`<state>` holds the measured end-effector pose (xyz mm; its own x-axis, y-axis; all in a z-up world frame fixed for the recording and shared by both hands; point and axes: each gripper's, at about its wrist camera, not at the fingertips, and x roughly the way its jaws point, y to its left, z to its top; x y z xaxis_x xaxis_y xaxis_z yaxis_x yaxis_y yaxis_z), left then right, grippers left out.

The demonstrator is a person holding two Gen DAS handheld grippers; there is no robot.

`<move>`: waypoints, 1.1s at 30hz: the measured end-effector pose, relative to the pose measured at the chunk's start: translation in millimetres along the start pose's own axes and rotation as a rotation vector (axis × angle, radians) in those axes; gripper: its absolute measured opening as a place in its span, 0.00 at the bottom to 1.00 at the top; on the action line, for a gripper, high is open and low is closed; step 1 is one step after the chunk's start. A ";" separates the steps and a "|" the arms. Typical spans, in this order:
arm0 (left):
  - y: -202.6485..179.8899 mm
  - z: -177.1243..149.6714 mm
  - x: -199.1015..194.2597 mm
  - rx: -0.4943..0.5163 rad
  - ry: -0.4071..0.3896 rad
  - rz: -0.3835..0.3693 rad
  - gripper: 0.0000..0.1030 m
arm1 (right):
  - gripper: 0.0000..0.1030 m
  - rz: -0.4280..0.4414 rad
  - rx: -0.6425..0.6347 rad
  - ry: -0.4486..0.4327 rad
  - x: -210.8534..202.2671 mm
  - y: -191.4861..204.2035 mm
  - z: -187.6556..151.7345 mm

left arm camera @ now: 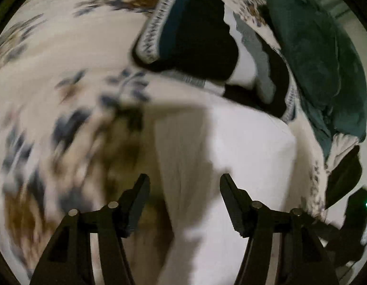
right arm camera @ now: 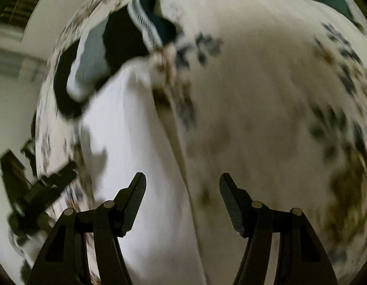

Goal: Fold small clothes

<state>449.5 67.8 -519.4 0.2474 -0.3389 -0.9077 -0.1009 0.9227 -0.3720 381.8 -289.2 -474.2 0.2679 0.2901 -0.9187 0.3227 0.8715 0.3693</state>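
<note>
A white garment (left arm camera: 226,147) lies flat on a floral-patterned bedspread (left arm camera: 64,54). My left gripper (left arm camera: 184,182) is open and empty just above the garment's left part. In the right wrist view the same white garment (right arm camera: 135,142) lies left of centre. My right gripper (right arm camera: 182,181) is open and empty over its right edge. Beyond the garment lies a stack of folded clothes, black, grey and white with a patterned trim (left arm camera: 202,38), also in the right wrist view (right arm camera: 112,47). Both views are blurred.
A heap of dark teal cloth (left arm camera: 321,66) lies at the right of the bed, with a black piece (left arm camera: 345,178) below it. The left gripper's body (right arm camera: 33,194) shows at the bed's left edge in the right wrist view. A pale wall (right arm camera: 14,118) stands beyond.
</note>
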 end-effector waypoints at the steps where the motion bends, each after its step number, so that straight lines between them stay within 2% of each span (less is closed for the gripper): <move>1: 0.3 6.1 9.1 0.015 0.015 0.005 0.35 | 0.64 0.011 0.015 -0.005 11.1 7.8 11.7; 4: -0.3 23.8 31.4 0.052 0.033 0.008 0.10 | 0.64 0.052 0.046 0.010 38.4 10.8 55.1; 6: -2.7 25.5 31.1 0.085 0.010 0.010 0.03 | 0.64 0.074 0.051 0.021 50.9 15.1 67.9; 7: -4.3 26.6 30.2 0.107 -0.006 0.017 0.02 | 0.49 0.081 0.043 0.025 57.9 17.6 74.6; 8: -4.7 28.0 30.1 0.118 -0.013 0.015 0.01 | 0.17 0.060 0.025 0.014 61.9 21.1 80.0; 9: -3.1 34.8 34.7 0.122 -0.016 0.012 0.01 | 0.10 0.037 0.003 0.011 68.0 26.6 78.6; 11: 0.1 42.3 39.4 0.124 -0.012 0.008 0.01 | 0.05 -0.008 -0.029 -0.017 72.0 34.0 80.7; 14: 0.4 47.1 42.8 0.134 -0.004 0.003 0.01 | 0.05 -0.035 0.000 -0.023 80.1 37.4 84.7; 17: -4.0 43.4 40.3 0.165 -0.003 0.017 0.01 | 0.05 -0.071 -0.002 -0.007 84.8 41.9 84.5; 19: 2.3 43.9 36.3 0.134 0.014 -0.007 0.02 | 0.08 -0.068 0.015 0.021 83.2 42.4 84.9; 21: 10.6 51.5 38.5 0.071 0.048 -0.056 0.04 | 0.19 -0.027 0.032 0.041 83.5 44.7 87.8; 23: 20.3 50.7 36.3 0.022 0.067 -0.115 0.15 | 0.55 0.001 0.030 0.038 80.8 45.6 90.6; 24: 23.7 49.9 36.6 0.012 0.074 -0.154 0.33 | 0.59 0.011 0.027 0.027 77.3 41.6 93.0; 25: 24.4 49.1 38.3 0.018 0.076 -0.186 0.51 | 0.59 0.013 0.025 0.023 76.5 38.5 97.1; 28: 13.2 47.9 45.3 0.070 0.085 -0.209 0.70 | 0.59 0.044 0.039 0.051 85.6 30.7 104.7; 33: -16.4 46.8 57.9 0.182 0.069 -0.154 0.74 | 0.62 0.099 0.007 0.084 104.3 35.0 109.1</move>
<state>510.6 41.7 -556.8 0.1795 -0.4836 -0.8567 0.1091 0.8752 -0.4713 520.1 -271.6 -541.8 0.2218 0.4068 -0.8862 0.3050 0.8343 0.4593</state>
